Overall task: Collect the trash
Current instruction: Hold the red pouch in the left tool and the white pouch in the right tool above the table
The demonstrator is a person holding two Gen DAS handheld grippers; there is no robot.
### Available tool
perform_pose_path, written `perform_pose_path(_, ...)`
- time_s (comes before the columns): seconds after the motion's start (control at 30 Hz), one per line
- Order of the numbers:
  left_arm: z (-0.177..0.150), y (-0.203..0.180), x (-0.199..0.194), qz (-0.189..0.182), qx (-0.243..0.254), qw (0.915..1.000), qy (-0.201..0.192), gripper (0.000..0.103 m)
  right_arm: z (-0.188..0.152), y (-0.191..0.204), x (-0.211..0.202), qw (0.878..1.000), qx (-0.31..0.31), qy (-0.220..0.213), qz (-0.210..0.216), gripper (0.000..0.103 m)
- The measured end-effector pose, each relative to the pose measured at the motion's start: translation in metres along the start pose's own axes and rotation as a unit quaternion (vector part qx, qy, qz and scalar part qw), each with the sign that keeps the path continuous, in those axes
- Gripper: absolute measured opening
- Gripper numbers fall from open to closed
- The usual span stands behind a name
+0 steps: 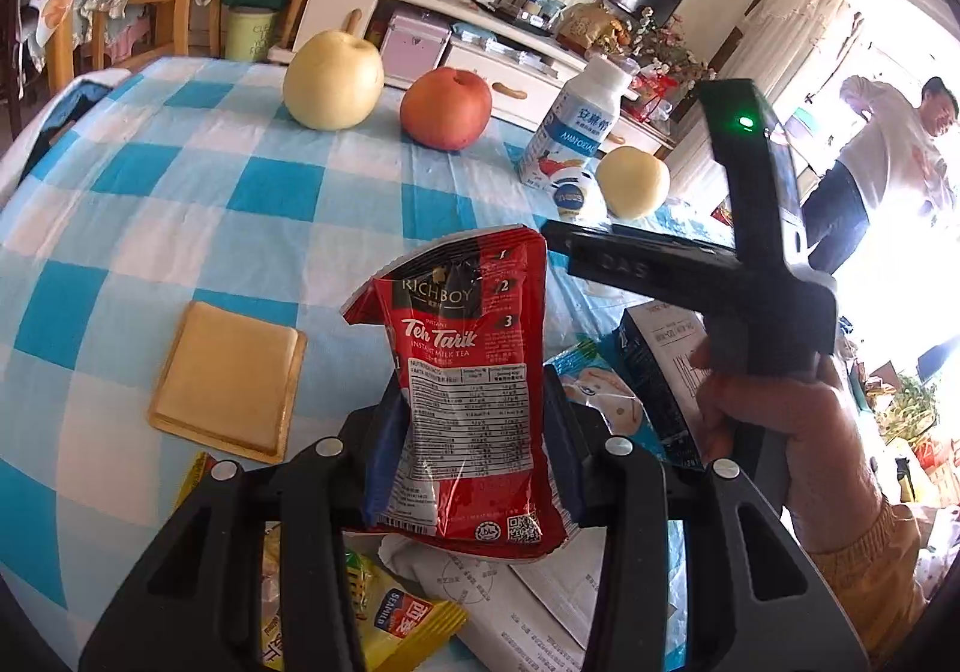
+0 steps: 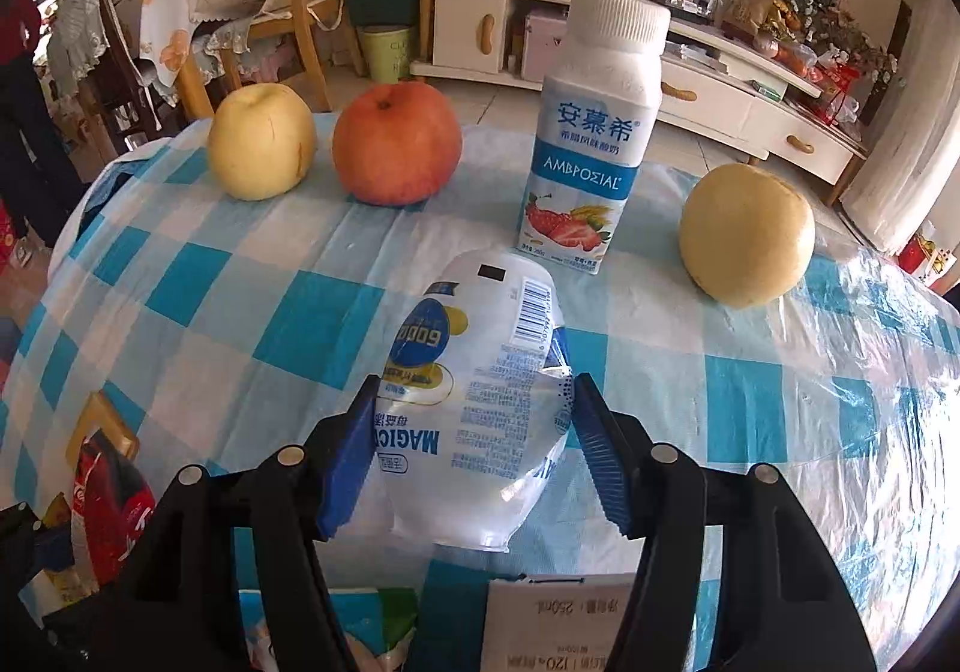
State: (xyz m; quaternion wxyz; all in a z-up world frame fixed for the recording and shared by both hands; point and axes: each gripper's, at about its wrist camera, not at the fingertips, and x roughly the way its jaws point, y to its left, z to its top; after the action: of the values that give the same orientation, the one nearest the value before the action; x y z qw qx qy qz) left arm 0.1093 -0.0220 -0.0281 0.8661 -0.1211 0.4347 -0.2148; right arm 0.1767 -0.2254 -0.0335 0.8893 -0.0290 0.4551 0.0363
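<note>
Checked tablecloth (image 2: 252, 324) | left gripper (image 1: 465, 432) pinching red tea sachet (image 1: 468, 372), lifted | right gripper (image 2: 474, 432) straddling white pouch (image 2: 480, 372), right pad clear; grab unfinished | yellow wrapper (image 1: 228, 381) at 9 o'clock left

Red sachet (image 1: 468, 390): "RICHBOY Teh Tarik Instant Milk Tea". Upright bottle (image 2: 591, 144): "AMBROSIAL". Lying white pouch (image 2: 480, 396): "MAGIC".

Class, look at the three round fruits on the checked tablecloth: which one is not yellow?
The red apple, standing between the left yellow fruit and the yoghurt bottle. The other yellow fruit sits right of the bottle.
</note>
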Motion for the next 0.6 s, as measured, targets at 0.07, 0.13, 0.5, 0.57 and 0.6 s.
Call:
perform_pose_path(0.07,-0.001,-0.001,-0.002,0.0,0.0,1.0,-0.004,0.044,-0.005,-0.004,-0.013,1.0,0.005,-0.016,0.006,0.063)
perform_pose_path(0.13,-0.002,-0.001,-0.004,-0.001,0.0,1.0,-0.007,0.044,-0.007,-0.002,-0.027,0.999,0.014,-0.034,0.015,0.063)
perform_pose_path(0.5,-0.013,-0.008,-0.018,0.002,0.006,0.9996,-0.028,0.044,-0.037,-0.003,-0.1,0.994,0.043,-0.099,0.014,0.063)
perform_pose_path(0.57,-0.016,-0.01,-0.021,0.002,0.007,0.9995,-0.03,0.044,-0.048,-0.003,-0.108,0.994,0.05,-0.1,0.014,0.063)
perform_pose_path(0.6,-0.019,-0.011,-0.023,0.003,0.009,0.9994,-0.032,0.044,-0.054,-0.002,-0.112,0.994,0.051,-0.1,0.015,0.063)
